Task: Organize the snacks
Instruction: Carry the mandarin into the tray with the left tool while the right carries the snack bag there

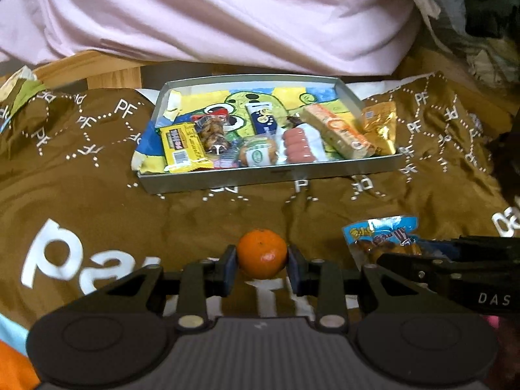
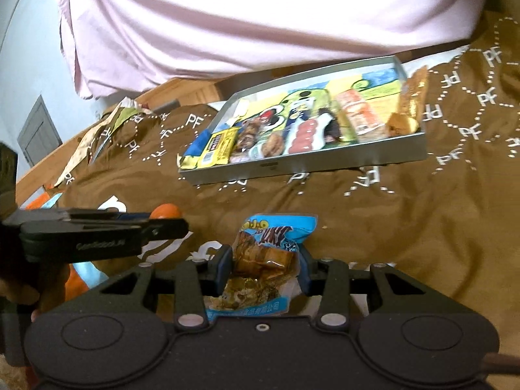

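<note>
The left gripper [image 1: 262, 258] pinches a tangerine [image 1: 262, 253] between its pads, above the brown printed cloth [image 1: 97, 201]. Beside it, the right gripper [image 2: 265, 268] is clamped on a blue snack packet [image 2: 266, 260]. Farther off, a shallow grey tray [image 1: 269, 177] holds a yellow bar [image 1: 182, 148], sausages [image 1: 297, 146], an orange-striped pack [image 1: 341, 130] and a gold pouch [image 1: 380, 123].
</note>
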The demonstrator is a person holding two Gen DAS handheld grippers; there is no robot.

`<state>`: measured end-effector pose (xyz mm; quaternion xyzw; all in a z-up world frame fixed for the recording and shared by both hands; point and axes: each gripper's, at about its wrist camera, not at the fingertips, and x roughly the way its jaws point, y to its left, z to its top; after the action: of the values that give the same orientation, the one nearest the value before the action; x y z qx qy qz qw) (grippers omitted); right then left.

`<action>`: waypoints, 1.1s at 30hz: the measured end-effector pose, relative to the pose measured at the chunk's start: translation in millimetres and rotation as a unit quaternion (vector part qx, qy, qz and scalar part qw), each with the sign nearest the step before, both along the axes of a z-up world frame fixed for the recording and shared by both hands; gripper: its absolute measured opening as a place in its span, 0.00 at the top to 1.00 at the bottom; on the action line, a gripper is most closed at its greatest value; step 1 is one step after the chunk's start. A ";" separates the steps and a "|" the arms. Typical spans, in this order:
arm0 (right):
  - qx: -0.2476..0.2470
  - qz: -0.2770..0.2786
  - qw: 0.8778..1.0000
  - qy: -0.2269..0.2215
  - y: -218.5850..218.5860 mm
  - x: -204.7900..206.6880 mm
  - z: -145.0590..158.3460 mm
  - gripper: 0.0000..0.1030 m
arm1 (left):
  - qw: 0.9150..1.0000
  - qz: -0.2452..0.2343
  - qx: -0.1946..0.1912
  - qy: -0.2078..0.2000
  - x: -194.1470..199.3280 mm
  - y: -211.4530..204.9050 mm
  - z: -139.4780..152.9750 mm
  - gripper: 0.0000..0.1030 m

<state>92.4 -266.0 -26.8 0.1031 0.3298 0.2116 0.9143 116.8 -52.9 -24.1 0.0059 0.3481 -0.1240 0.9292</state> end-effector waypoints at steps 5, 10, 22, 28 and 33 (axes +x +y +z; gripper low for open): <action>0.003 -0.008 1.000 -0.011 -14.3 -9.1 5.3 0.59 | 1.000 0.002 -0.001 -0.004 -4.8 -10.2 5.8 0.66; 0.006 -0.008 1.000 -0.026 -19.4 -10.7 13.9 0.59 | 1.000 0.001 0.009 -0.017 -0.9 -22.5 19.7 0.66; 0.002 -0.012 0.998 -0.067 -31.2 18.7 49.6 0.59 | 0.997 -0.008 -0.017 -0.071 42.2 -53.4 54.3 0.66; -0.018 -0.005 0.996 -0.083 -37.2 45.1 62.0 0.59 | 0.996 -0.008 -0.027 -0.083 81.7 -57.1 60.9 0.66; -0.038 -0.002 0.994 -0.105 -40.7 79.8 70.0 0.59 | 0.995 -0.004 -0.037 -0.088 123.6 -57.0 61.9 0.66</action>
<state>172.2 -306.8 43.2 0.0459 0.2396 0.2069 0.9475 240.4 -109.9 37.8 -0.0162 0.2601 -0.1391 0.9554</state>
